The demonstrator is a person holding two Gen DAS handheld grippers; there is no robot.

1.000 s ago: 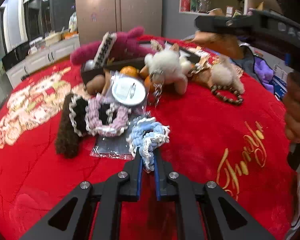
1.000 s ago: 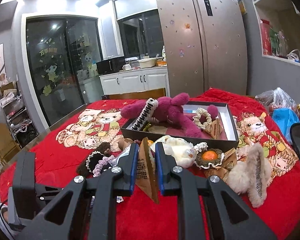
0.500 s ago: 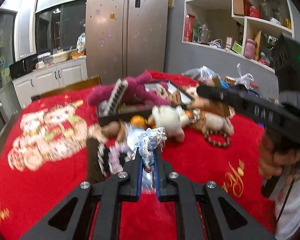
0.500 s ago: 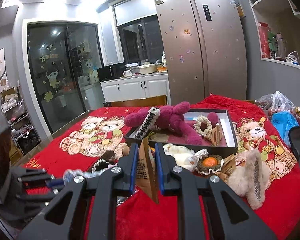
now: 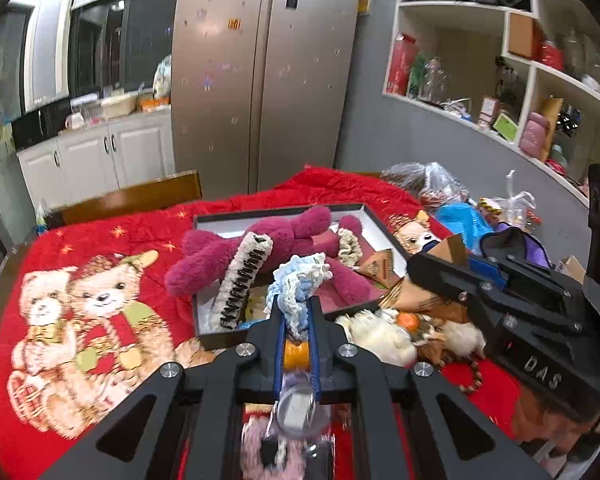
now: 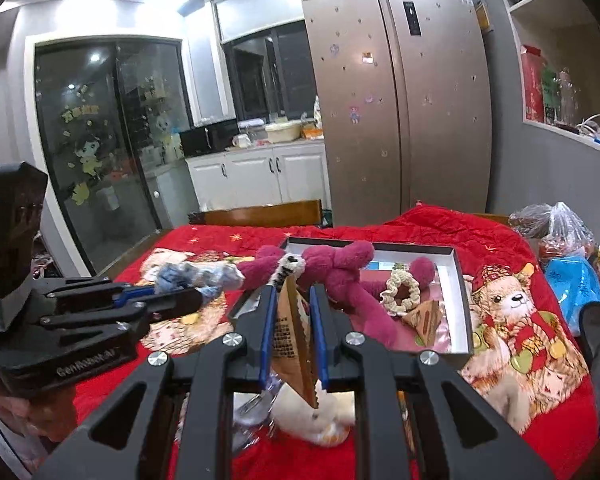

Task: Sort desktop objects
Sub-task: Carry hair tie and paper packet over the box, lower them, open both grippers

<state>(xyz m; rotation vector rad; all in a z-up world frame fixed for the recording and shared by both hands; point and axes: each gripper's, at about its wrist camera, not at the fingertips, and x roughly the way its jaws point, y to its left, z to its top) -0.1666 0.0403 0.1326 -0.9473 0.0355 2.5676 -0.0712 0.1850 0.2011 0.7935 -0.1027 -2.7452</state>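
My left gripper (image 5: 295, 316) is shut on a blue and white knitted scrunchie (image 5: 296, 280) and holds it in the air just in front of the black box (image 5: 216, 338); the scrunchie also shows in the right wrist view (image 6: 198, 276). My right gripper (image 6: 293, 304) is shut on a brown triangular paper packet (image 6: 294, 340), raised before the same box (image 6: 462, 312). In the box lie a magenta plush toy (image 5: 260, 248), a black and white comb (image 5: 240, 284), a cream scrunchie (image 6: 400, 294) and another brown packet (image 6: 426, 318).
A red blanket with bear prints (image 5: 88, 308) covers the table. In front of the box lie a white plush (image 5: 380, 338), an orange item (image 5: 406, 320), a bead bracelet (image 5: 474, 376) and a pink knitted item (image 5: 268, 452). Bags (image 6: 560, 240) crowd the right side.
My left gripper has lifted the blue scrunchie off the blanket and carried it forward to the box. My right gripper, still holding the packet, has moved closer to the box.
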